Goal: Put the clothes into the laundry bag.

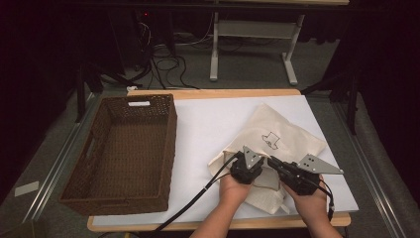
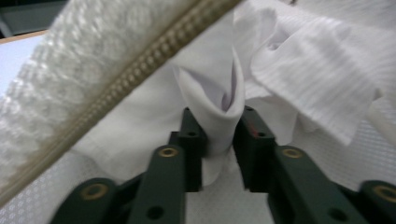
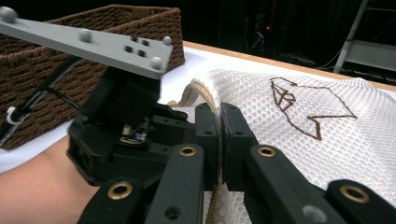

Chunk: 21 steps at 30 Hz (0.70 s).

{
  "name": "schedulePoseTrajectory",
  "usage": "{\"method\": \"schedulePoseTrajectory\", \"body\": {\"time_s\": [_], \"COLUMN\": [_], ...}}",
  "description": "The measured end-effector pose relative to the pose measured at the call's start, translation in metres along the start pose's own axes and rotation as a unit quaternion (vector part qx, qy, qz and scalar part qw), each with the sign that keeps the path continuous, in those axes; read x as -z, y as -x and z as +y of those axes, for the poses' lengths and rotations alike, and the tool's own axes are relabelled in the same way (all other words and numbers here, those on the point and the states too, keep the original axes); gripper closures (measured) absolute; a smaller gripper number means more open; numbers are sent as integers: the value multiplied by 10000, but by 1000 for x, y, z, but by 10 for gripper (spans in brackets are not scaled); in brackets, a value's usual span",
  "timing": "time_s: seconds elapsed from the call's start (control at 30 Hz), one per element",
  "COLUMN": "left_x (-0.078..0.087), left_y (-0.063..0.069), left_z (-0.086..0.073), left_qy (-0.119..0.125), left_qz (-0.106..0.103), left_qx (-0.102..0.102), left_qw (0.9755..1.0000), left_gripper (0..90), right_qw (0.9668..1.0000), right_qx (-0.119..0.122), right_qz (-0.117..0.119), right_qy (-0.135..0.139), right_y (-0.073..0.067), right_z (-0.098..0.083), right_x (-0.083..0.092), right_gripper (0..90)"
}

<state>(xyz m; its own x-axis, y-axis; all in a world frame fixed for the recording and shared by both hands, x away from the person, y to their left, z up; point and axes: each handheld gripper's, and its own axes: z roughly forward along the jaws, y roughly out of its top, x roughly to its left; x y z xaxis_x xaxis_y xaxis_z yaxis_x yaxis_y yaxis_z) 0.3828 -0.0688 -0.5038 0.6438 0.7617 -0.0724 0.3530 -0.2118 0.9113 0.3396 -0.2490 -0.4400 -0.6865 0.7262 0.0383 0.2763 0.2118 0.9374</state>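
Lying on the white mat (image 1: 208, 124) right of a brown wicker basket (image 1: 124, 148), cream mesh bag (image 1: 287, 134) showing an outline emblem, zipper edge being pinched by right gripper (image 3: 219, 140), left gripper (image 2: 219, 140) pinching white cloth (image 2: 215, 107) inside.

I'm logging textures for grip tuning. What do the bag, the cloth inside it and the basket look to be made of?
Bag: cream mesh fabric, matte, honeycomb weave visible, with a zipper along its opening. Cloth: thin white woven fabric, soft folds, probably cotton or similar. Basket: dark brown woven wicker or rattan-look strands; natural or synthetic is unclear.
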Motion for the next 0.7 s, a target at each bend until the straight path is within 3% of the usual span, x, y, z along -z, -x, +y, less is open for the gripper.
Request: {"method": "schedulePoseTrajectory", "body": {"time_s": [0.1,0.13,0.33,0.5,0.7], "left_x": [3,6,16,24,36], "left_y": [1,2,7,9,8], "left_z": [0,-1,-2,-4,-8], "left_qy": [-11,-13,68,47,88], "left_qz": [-42,-82,-21,-15,-100], "left_qx": [-49,-37,-88,-104,-73], "left_qw": [10000,10000,9999,9999,9999], "left_gripper": [628,569,436,365,342], "right_qw": [10000,10000,10000,10000,10000], "right_qx": [30,40,68,69,67], "right_qz": [5,1,4,-24,-15], "right_qy": [2,1,-25,-44,-63], "right_y": [0,1,1,0,-1], "right_z": [0,0,-1,-1,-1], "right_x": [0,0,0,-1,-1], "right_gripper": [877,877,877,877,877]}}
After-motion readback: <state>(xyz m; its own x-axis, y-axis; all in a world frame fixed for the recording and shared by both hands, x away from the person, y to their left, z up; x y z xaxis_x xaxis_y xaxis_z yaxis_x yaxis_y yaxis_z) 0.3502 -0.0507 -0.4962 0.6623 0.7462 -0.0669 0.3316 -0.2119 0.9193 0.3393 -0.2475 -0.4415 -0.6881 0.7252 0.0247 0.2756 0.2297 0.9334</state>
